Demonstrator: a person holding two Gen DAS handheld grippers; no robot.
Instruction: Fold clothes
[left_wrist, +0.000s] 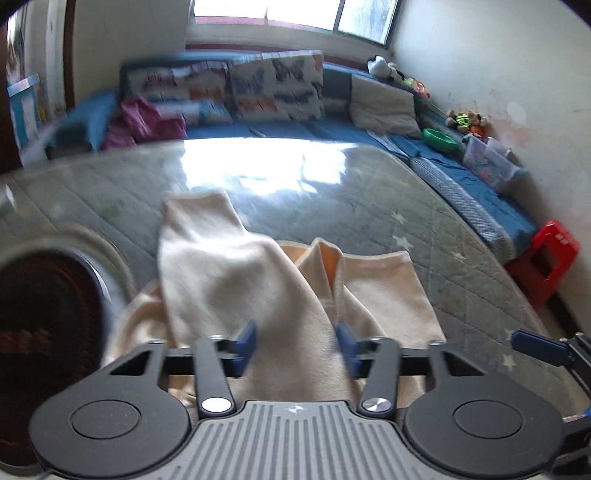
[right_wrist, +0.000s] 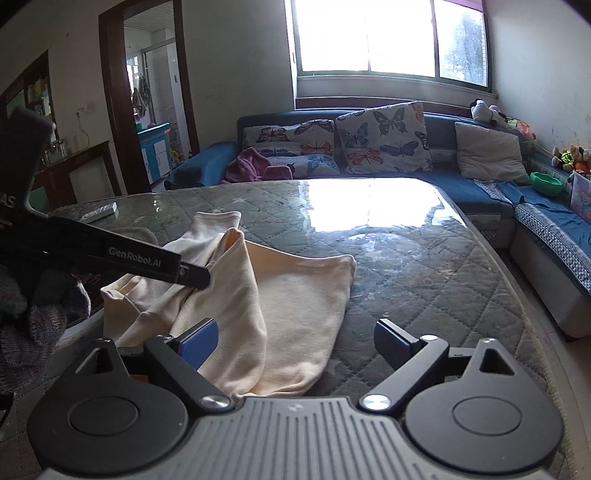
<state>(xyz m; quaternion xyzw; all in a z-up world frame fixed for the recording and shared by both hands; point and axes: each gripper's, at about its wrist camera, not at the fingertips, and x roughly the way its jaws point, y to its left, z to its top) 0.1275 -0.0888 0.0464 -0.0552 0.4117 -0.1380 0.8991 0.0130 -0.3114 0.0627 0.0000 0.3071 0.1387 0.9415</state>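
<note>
Counter (right_wrist: 424, 258): carrying the cloth near its front edge.
Cream cloth (right_wrist: 280, 295): lying bunched, stretching away toward the window.
Left tongs (left_wrist: 295, 345): spread wide, cloth draping between them, nearer.
Right tongs (right_wrist: 295, 341): gaping, gripping nothing, cloth's right edge just ahead.

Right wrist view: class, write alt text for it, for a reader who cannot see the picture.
A cream garment lies crumpled on a quilted grey table, with the open right gripper low in front of it. The left gripper reaches in from the left, its tip at a raised fold. Behind stands a blue sofa with butterfly cushions.
</note>
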